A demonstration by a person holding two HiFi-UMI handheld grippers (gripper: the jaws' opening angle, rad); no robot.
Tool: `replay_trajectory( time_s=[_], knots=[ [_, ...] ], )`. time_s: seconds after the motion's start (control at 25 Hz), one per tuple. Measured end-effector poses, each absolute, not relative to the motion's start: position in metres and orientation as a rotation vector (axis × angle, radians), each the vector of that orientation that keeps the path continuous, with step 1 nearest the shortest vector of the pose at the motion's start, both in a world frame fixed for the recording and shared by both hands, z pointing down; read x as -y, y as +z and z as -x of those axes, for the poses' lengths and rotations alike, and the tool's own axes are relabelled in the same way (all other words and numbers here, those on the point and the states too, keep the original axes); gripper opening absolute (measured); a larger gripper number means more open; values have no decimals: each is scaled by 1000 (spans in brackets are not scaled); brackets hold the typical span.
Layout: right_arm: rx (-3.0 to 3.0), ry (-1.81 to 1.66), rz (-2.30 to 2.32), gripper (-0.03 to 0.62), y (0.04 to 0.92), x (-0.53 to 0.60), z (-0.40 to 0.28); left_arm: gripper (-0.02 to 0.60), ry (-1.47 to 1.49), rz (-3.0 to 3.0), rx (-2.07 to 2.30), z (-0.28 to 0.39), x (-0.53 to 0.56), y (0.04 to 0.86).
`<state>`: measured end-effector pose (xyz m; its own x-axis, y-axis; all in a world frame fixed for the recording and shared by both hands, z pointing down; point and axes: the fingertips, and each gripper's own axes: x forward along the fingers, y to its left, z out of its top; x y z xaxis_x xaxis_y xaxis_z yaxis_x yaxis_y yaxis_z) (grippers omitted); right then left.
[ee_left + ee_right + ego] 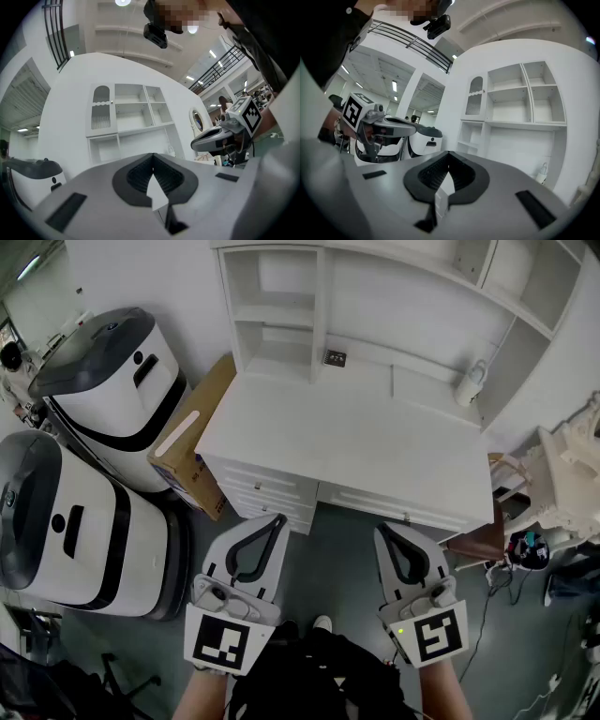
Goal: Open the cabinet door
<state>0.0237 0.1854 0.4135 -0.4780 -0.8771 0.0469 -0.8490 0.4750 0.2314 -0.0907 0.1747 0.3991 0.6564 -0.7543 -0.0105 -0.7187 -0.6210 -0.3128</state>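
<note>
A white desk (356, 442) with a shelf hutch stands in front of me. The cabinet door (101, 110), white with an arched slatted panel, is at the hutch's upper left and looks closed; it also shows in the right gripper view (474, 99). In the head view my left gripper (277, 519) and right gripper (384, 529) hover side by side just before the desk's front edge, well below the door. Both are shut with nothing between the jaws, as the left gripper (153, 154) and right gripper (448, 152) views confirm.
Two large white-and-black machines (112, 381) (66, 521) stand at the left, with a cardboard box (192, 442) leaning against the desk. Drawers (272, 493) line the desk front. A small white object (472, 382) sits on the desk's right. A brown chair (480, 540) and cables lie at the right.
</note>
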Motion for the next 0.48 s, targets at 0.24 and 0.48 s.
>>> replay_trajectory(
  time_s=[0.24, 0.48],
  knots=[
    [2567, -280, -1504, 2, 411, -184, -26, 0, -187, 2578, -1174, 86, -175, 399],
    [2572, -295, -1475, 3, 411, -186, -30, 0, -199, 2567, -1192, 80, -179, 398]
  ],
)
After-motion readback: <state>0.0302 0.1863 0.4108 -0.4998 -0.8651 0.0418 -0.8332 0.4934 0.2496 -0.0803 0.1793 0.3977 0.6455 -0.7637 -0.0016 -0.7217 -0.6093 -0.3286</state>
